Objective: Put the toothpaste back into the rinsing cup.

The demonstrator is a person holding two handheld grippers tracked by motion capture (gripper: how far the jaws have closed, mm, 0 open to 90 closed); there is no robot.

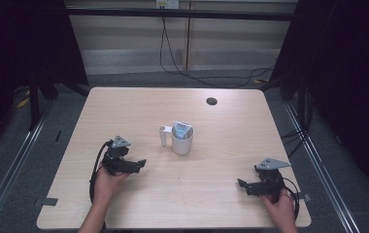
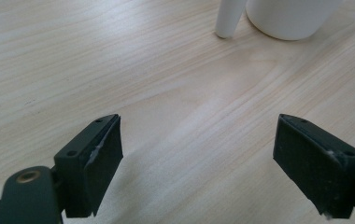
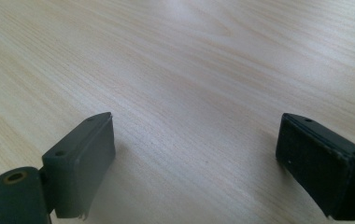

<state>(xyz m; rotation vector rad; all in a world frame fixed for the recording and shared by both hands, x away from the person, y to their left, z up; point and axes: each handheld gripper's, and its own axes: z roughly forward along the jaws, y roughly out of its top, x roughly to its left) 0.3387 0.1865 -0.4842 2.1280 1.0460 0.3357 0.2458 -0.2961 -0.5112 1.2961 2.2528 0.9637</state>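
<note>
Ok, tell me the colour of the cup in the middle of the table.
White; the cup shows best in the high view, with a bluish packet inside.

1. Left gripper [image 1: 141, 163]: held low in left hand [image 1: 106, 177], jaws pointing right and slightly forward, spread wide with nothing between.
2. Right gripper [image 1: 241, 183]: held low in right hand [image 1: 280, 206], jaws pointing left, spread wide, nothing between.
3. Forearms entering from bottom edge, well apart.
</note>
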